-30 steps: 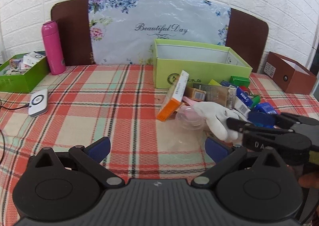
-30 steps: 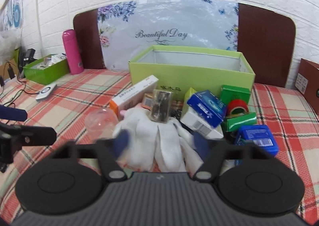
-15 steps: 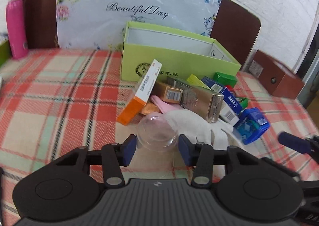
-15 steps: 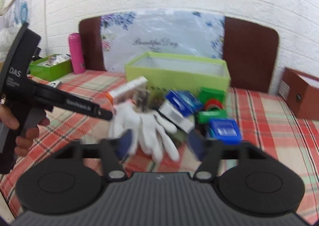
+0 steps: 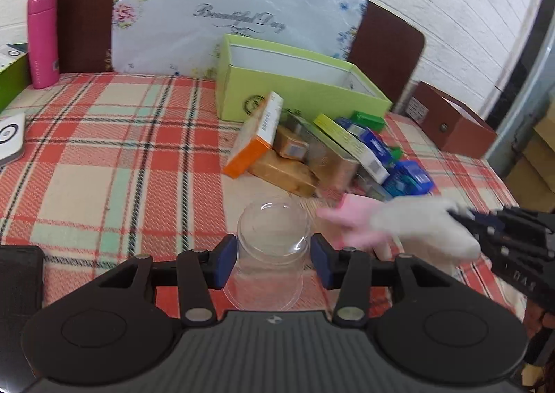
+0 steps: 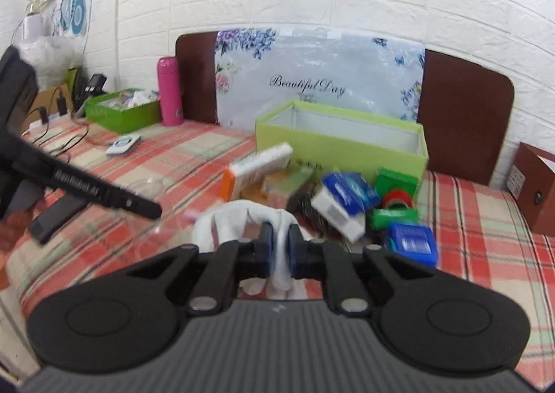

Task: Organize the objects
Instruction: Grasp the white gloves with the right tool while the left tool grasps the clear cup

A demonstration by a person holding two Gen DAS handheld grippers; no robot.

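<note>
- My left gripper point(image 5: 274, 256) clamps the clear plastic cup point(image 5: 272, 243) low over the plaid tablecloth point(image 5: 104, 164).
- My right gripper point(image 6: 279, 254) pinches the white glove point(image 6: 242, 219), near the boxes before the green box point(image 6: 341, 146).

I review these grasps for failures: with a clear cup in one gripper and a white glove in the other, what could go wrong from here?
The left gripper pinches a thin clear plastic cup; it may buckle or pop out. The right gripper is shut on only a fold of the white glove, so the cloth could slip free. The glove's dangling part lies near the pile of boxes and may drag some along.
</note>
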